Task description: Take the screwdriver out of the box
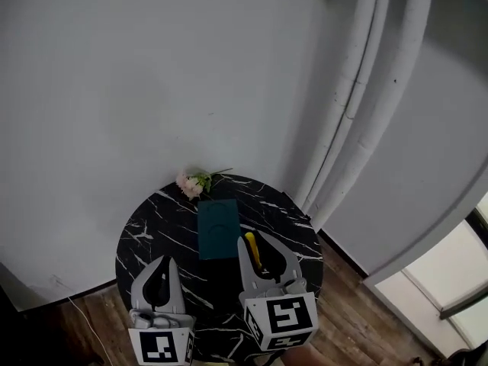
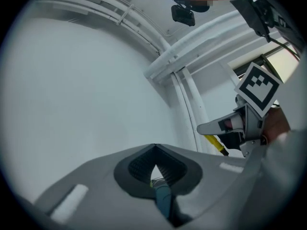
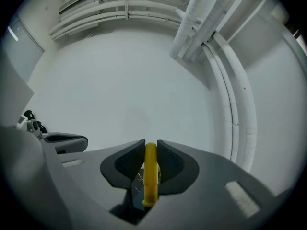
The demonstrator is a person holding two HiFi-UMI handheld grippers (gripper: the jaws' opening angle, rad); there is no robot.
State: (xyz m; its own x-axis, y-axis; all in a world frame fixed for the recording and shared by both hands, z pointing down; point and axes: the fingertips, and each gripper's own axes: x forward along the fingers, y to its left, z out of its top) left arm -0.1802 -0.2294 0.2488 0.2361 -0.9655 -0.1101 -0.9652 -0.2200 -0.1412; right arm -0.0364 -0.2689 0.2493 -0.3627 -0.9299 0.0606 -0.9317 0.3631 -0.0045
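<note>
Currently gripping yellow screwdriver (image 3: 150, 176) between right gripper (image 3: 150, 146) pads, jaws only screwdriver-wide apart, outside and just right of teal box (image 1: 217, 227) on marble table (image 1: 145, 235), with left gripper (image 2: 154, 146) closed tip to tip, empty, left of box.

Head view: the bottom edge cuts the marker cubes of left gripper (image 1: 162, 261) and right gripper (image 1: 252, 242). Screwdriver (image 1: 251, 252): only a short stretch of yellow handle shows between the right jaws, with shaft and tip hidden under the gripper body. It's the same in the right gripper view, where the handle's lower end drops behind the jaw housing. Box (image 1: 217, 229): the near right corner is covered by the right gripper, and it's too small to tell whether it's open or closed. Table (image 1: 137, 235): the near rim is hidden behind both grippers. Flowers (image 1: 192, 183) are too small for detail. Left gripper view: only a teal sliver shows through the gap behind the pads, too little to identify, and the screwdriver's lower end is cut off by the left jaw.
</note>
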